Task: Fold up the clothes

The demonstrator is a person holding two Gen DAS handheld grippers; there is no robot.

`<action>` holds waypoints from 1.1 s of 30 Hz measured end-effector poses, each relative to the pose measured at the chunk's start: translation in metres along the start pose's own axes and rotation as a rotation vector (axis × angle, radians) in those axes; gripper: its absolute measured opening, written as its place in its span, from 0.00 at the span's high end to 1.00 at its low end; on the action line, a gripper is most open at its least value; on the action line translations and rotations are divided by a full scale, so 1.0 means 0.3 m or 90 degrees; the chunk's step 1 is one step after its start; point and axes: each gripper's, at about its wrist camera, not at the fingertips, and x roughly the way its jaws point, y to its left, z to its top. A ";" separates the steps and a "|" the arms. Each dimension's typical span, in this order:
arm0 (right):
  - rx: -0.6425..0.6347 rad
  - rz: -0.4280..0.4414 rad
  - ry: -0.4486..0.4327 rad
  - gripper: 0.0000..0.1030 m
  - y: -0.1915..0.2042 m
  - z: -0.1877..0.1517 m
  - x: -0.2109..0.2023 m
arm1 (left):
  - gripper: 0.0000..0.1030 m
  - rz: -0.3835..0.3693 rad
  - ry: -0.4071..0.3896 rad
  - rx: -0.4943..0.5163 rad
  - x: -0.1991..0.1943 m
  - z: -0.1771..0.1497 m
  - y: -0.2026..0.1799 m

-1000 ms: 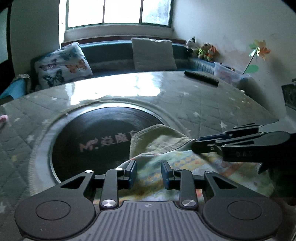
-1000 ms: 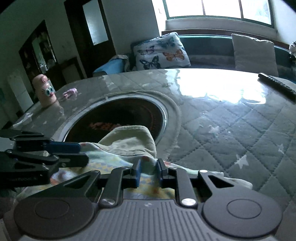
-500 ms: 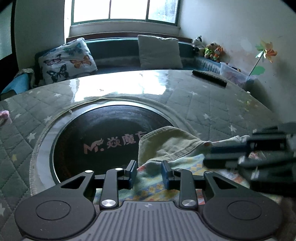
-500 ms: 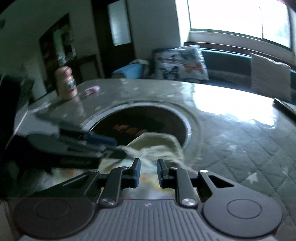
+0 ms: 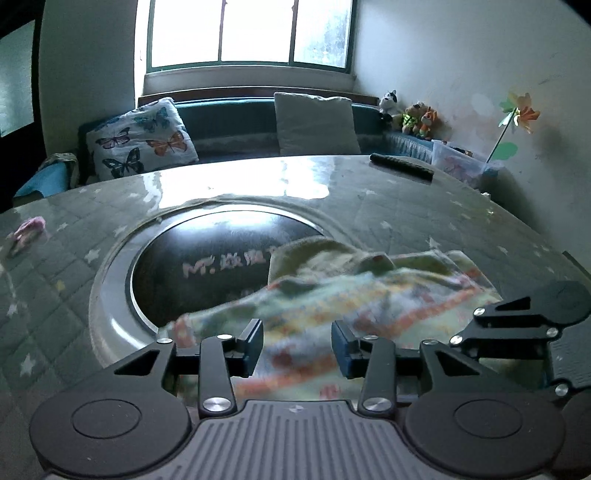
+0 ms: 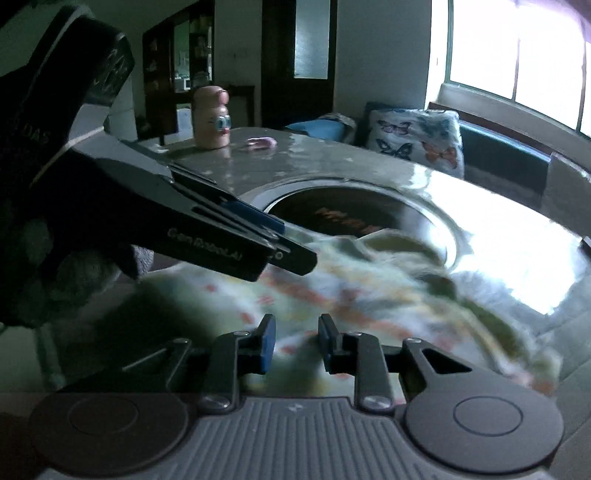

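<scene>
The garment [image 5: 369, 295], a pale cloth with a bright orange, yellow and blue print and a plain greenish hem, lies rumpled on the near part of the round table [image 5: 406, 206], its far edge lapping over the rim of the dark disc [image 5: 207, 266] set in the table's middle. It is blurred in both views, so its folds cannot be read. The left gripper [image 5: 297, 345] sits low over the near edge of the cloth with its jaws spread apart and nothing between them; the printed fabric shows through the gap. The right gripper [image 6: 293, 343] hangs likewise over the cloth, its jaws parted a little less widely, gripping nothing. In the left wrist view the right gripper shows at the right edge, just beside the left one. In the right wrist view the left gripper reaches in from the left, its tips above the cloth near the disc. Farther off on the table lie a remote [image 5: 400, 166], a small pink thing [image 6: 260, 142] and a pink figure with big eyes [image 6: 212, 116]. Behind the table runs a bench with a butterfly pillow [image 5: 142, 142] and a plain pillow [image 5: 316, 123] under a window [image 5: 251, 31].
</scene>
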 end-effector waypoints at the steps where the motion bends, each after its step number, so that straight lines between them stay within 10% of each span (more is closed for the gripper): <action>1: -0.004 0.005 -0.001 0.76 0.018 -0.009 -0.007 | 0.58 0.000 -0.001 0.001 -0.013 -0.015 -0.002; 8: 0.054 0.042 -0.027 0.75 0.023 -0.034 -0.077 | 0.58 0.018 -0.009 -0.002 -0.066 -0.099 -0.004; 33: 0.244 -0.138 -0.047 0.75 -0.244 -0.179 -0.269 | 0.48 0.035 -0.017 -0.030 -0.094 -0.154 0.015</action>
